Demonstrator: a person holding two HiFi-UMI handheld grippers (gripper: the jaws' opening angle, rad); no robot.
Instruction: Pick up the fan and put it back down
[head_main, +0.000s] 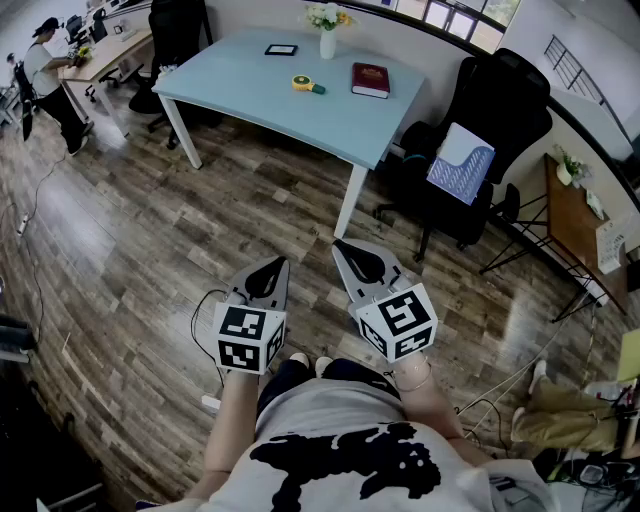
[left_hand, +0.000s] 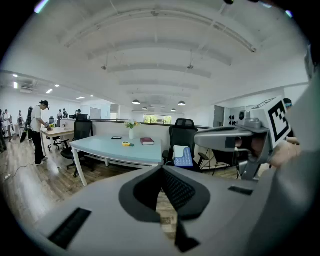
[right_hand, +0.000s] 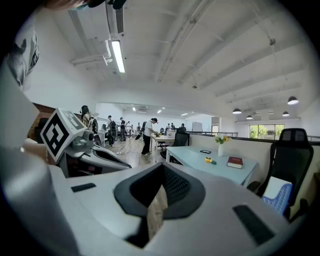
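Observation:
The fan (head_main: 303, 85) is a small yellow and green object lying on the pale blue table (head_main: 240, 85), also seen far off in the left gripper view (left_hand: 126, 144) and the right gripper view (right_hand: 210, 160). My left gripper (head_main: 283, 262) and right gripper (head_main: 338, 243) are held side by side over the wooden floor, well short of the table. Both point toward the table and both are shut with nothing between the jaws. The left gripper's own jaws (left_hand: 161, 169) and the right gripper's own jaws (right_hand: 161, 166) meet at their tips.
On the table stand a red book (head_main: 370, 79), a white vase with flowers (head_main: 328, 40) and a dark tablet (head_main: 281, 49). A black office chair (head_main: 490, 130) with a blue cushion is right of the table. A person (head_main: 45, 70) works at a far desk. Cables (head_main: 500, 385) lie on the floor.

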